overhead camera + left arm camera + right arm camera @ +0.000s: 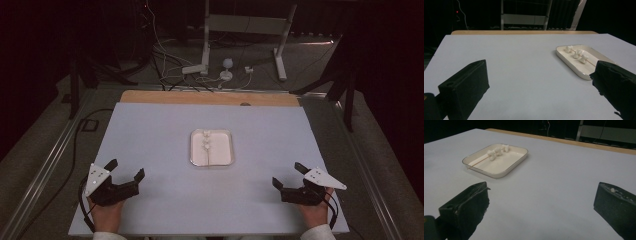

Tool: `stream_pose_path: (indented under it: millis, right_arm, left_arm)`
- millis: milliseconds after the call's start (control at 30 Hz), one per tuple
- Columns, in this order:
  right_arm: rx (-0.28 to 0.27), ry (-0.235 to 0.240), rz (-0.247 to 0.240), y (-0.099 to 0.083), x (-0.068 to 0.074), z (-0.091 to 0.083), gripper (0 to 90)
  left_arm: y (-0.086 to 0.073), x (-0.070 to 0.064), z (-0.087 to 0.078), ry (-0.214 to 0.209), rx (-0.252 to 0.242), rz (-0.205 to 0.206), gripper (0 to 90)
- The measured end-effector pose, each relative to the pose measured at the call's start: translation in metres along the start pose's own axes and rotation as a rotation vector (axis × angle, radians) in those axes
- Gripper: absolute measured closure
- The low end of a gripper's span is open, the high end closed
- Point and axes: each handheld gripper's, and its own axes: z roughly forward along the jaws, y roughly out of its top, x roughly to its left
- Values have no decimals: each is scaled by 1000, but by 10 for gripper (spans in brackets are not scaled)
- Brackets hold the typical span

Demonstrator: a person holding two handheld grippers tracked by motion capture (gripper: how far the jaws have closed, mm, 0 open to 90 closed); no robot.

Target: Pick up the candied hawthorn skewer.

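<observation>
A white square tray (pixel 225 156) (pixel 574 68) (pixel 499 173) lies in the middle of the pale table. In it lies a thin wooden skewer (pixel 208 154) (pixel 590 61) (pixel 477 161) with three small white marshmallow pieces (pixel 205 141) (pixel 577 54) (pixel 496 151) threaded on its far end. My left gripper (pixel 125 169) (pixel 541 85) rests at the near left of the table, open and holding nothing. At the near right my right gripper (pixel 289 174) (pixel 544 205) stands open as well, with nothing between its fingers. Both are well short of the tray.
A wooden strip (pixel 210 97) runs along the table's far edge. Beyond it, cables and a white stand's legs (pixel 240 50) lie on the floor. Metal rails flank the table at left (pixel 45 170) and right (pixel 370 170).
</observation>
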Motion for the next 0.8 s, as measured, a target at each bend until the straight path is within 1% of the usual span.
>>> stream_pose_path:
  millis: [100, 167, 233, 367, 400, 467, 633, 800]
  right_arm:
    - [2, -1, -10, 0, 2, 0, 0]
    - [-3, 1, 1, 0, 2, 1, 0]
    - [-4, 1, 2, 1, 3, 1, 0]
    - [-3, 0, -11, 2, 5, 1, 0]
    - [-5, -5, -15, 2, 4, 1, 0]
    - [-6, -8, -8, 2, 2, 0, 0]
    - [-13, -14, 1, 2, -1, -1, 0]
    - [-12, -20, 6, 2, -3, -1, 0]
  left_arm:
    - [5, 0, -1, -3, -3, 3, 10]
    - [8, 0, 0, -5, 5, 12, 10]
    - [9, 0, 2, -6, 13, 19, 10]
    - [14, -1, 5, -16, 15, 12, 10]
    - [15, -1, 6, -17, 19, 11, 10]
    - [19, -2, 7, -23, 21, 11, 11]
    - [28, -5, 14, -35, 33, 22, 10]
    - [33, -10, 23, -52, 41, 19, 10]
